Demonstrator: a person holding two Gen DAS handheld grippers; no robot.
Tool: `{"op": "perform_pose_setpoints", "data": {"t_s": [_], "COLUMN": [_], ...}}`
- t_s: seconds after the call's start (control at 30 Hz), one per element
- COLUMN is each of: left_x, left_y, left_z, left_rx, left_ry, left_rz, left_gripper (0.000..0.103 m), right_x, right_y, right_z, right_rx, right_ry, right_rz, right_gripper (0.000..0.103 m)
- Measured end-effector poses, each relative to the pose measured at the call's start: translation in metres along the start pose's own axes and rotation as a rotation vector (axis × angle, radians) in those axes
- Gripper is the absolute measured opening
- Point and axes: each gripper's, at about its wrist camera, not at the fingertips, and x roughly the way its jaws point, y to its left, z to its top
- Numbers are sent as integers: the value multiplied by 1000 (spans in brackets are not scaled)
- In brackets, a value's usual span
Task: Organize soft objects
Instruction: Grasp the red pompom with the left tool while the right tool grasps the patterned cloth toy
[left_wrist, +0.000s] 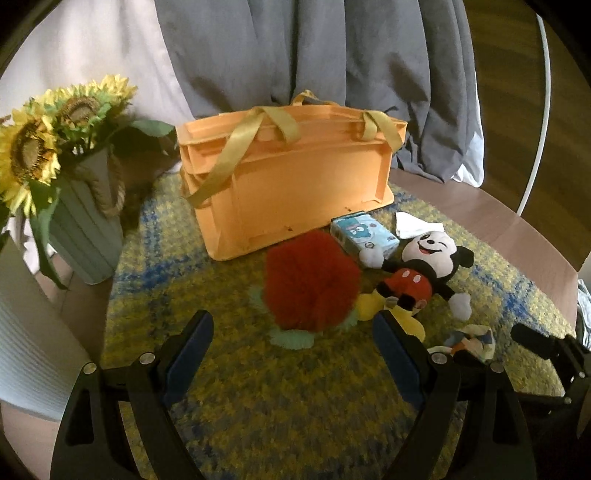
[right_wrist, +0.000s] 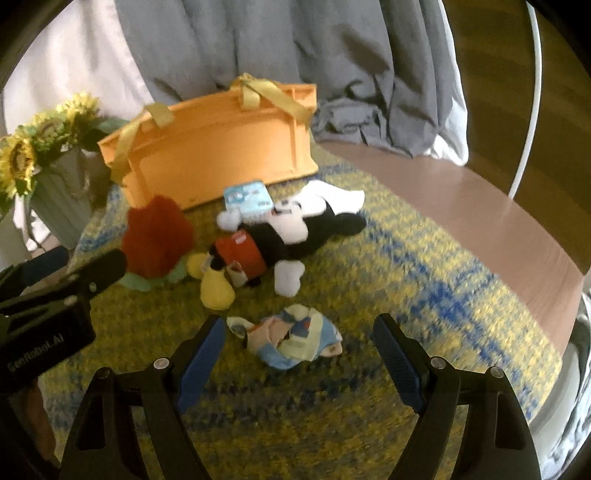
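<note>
An orange crate (left_wrist: 295, 188) (right_wrist: 221, 158) with yellow ribbon handles stands at the back of a yellow-and-blue mat (left_wrist: 280, 398) (right_wrist: 369, 277). In front of it lie a fuzzy red ball on green felt (left_wrist: 312, 286) (right_wrist: 157, 240), a mouse plush (left_wrist: 417, 273) (right_wrist: 273, 240), a light-blue tissue pack (left_wrist: 364, 234) (right_wrist: 247, 199), a white cloth (left_wrist: 413, 223) (right_wrist: 332, 195) and a crumpled patterned cloth (left_wrist: 474, 339) (right_wrist: 291, 341). My left gripper (left_wrist: 293, 326) is open just short of the red ball. My right gripper (right_wrist: 299, 336) is open with the patterned cloth between its tips.
A ribbed grey vase of sunflowers (left_wrist: 74, 206) (right_wrist: 55, 192) stands at the mat's left. Grey and white bedding (left_wrist: 314, 55) (right_wrist: 295, 44) hangs behind the crate. The brown round table (left_wrist: 535, 236) (right_wrist: 480, 221) shows to the right, with a white curved tube (left_wrist: 539, 129) beyond.
</note>
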Motion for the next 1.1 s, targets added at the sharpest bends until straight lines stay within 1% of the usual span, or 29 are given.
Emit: {"op": "perform_pose_setpoints", "data": {"t_s": [0.13,0.3,0.63,0.7,0.77,0.83,0.87,0.93,1.0,1.03,1.1], "left_x": [13,28,53,57,62,66,68,73,75,77,78], "left_y": [0,0,-5,-6,-6,-5,-5,-3,-3,-3,-2], "left_z": [4,10,18,19,18,17,17,16,15,15,14], "left_rx": [-2,-14,-1,5,7,-2,-2,-6,-7,-6,-3], "left_ry": [19,38,37,37,47,55,61,73,84,90,95], "left_rz": [-10,-39,-47,-40,-50,-64,-61,-64,-66,-71,-72], "left_gripper": [88,88,88,88,88,88,85,78,64,61,40], "right_x": [11,14,29,32,35,36,36,36,37,38,38], "right_y": [0,2,5,6,6,7,7,7,6,5,6], "right_z": [-2,0,1,0,-1,0,0,1,2,2,2], "right_rx": [22,24,51,55,62,66,67,71,75,80,81], "right_ry": [38,33,80,86,96,91,87,85,86,83,82], "right_rz": [-8,-25,-28,-32,-27,-33,-37,-42,-47,-49,-52], "right_gripper": [83,83,81,78,71,68,66,65,64,63,63]}}
